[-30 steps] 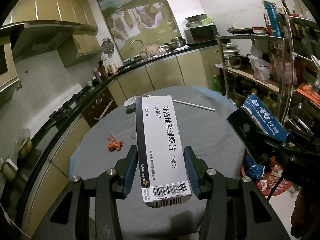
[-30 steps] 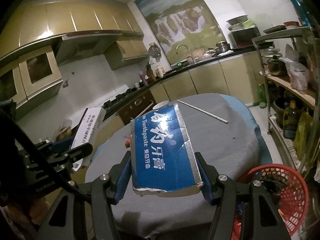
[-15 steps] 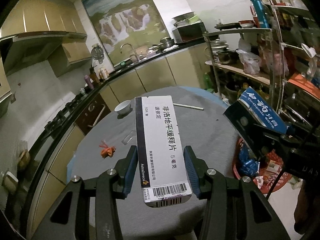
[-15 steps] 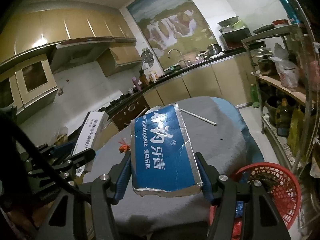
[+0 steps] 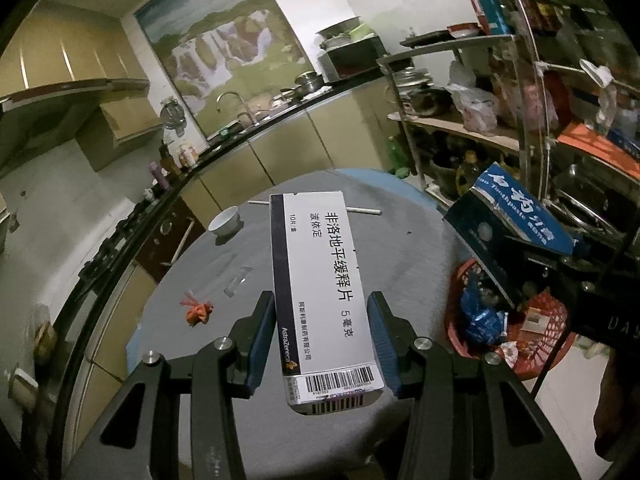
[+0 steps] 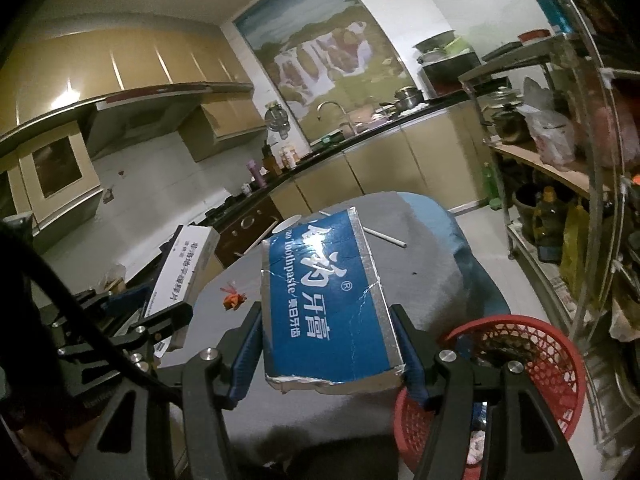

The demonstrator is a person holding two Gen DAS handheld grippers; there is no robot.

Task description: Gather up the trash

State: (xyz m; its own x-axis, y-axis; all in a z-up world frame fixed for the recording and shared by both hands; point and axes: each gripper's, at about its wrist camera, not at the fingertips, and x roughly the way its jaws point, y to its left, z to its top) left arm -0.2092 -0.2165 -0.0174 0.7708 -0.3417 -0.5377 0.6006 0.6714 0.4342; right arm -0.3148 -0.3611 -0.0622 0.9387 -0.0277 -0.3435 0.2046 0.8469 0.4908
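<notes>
Cardboard held in both grippers: white medicine box [image 5: 320, 288] clamped in left gripper [image 5: 320, 344], blue toothpaste box [image 6: 328, 304] clamped in right gripper [image 6: 328, 356]. Beyond, red basket [image 6: 532, 344] beside grey table [image 5: 400, 264]; best released only once directly above basket.

Your grey round counter [image 5: 404, 264] carries little — a white bowl [image 5: 224, 222] far left, a white stick [image 5: 362, 211] far across, an orange scrap [image 5: 199, 312] near left.
</notes>
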